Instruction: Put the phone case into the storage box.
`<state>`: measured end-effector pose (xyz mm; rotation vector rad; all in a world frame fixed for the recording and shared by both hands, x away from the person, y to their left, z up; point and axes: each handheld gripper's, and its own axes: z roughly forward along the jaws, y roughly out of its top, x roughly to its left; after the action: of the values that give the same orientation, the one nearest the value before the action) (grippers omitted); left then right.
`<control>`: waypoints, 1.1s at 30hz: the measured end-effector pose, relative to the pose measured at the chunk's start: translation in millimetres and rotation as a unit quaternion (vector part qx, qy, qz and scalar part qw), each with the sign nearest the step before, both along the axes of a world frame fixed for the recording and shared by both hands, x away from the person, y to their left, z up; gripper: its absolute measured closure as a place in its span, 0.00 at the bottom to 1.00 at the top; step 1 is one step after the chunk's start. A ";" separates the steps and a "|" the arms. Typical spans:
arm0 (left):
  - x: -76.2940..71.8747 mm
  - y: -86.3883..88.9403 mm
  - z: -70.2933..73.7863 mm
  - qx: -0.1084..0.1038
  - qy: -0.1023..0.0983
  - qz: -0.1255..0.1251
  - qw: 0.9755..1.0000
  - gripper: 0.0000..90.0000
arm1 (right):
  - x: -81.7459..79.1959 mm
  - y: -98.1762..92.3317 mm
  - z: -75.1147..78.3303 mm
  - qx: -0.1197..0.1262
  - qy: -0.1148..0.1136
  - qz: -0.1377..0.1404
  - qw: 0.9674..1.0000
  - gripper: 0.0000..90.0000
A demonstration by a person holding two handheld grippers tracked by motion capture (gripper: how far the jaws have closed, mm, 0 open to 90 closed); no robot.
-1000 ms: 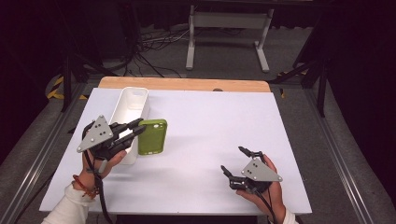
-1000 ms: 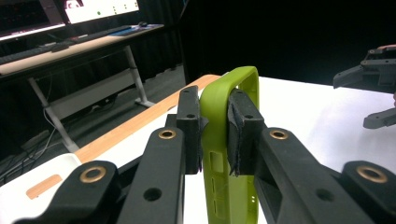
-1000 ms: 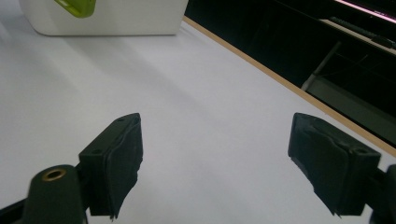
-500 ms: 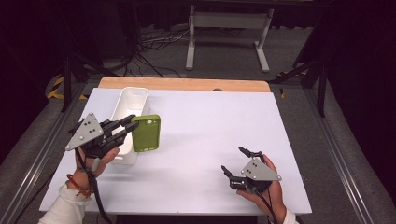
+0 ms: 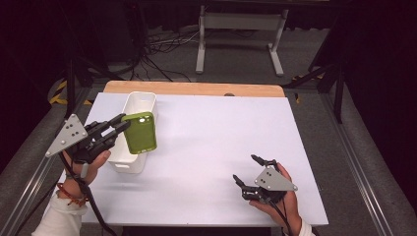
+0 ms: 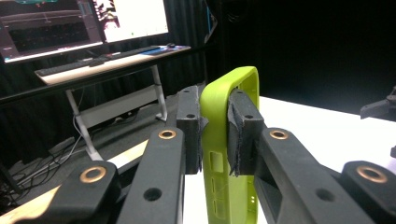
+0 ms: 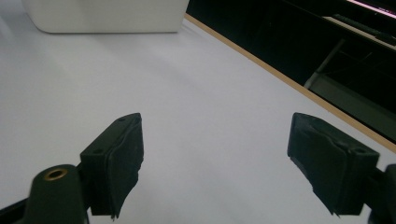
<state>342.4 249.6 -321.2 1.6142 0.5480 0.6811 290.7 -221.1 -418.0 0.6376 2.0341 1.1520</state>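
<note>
Left gripper (image 5: 122, 126): pinching green phone case (image 5: 140, 132) above white bin (image 5: 129, 164).
Right gripper (image 5: 248, 170): spread wide, low over table (image 5: 216, 132).

A lab-like recording room: dark curtains, floor cables (image 5: 162, 46), lit monitors (image 6: 84, 21) on a desk.

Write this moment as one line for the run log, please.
left gripper: shut on green case, held above white bin | right gripper: open, holds nothing, low over table
</note>
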 end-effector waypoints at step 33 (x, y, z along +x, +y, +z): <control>12.2 18.2 2.6 -0.017 -0.006 0.031 0.999 0.86 | 2.5 2.9 -3.0 -0.003 0.004 0.004 1.000 0.22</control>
<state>354.5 267.8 -318.6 1.5667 0.5987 0.7236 293.2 -218.3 -421.0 0.6336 2.0485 1.1490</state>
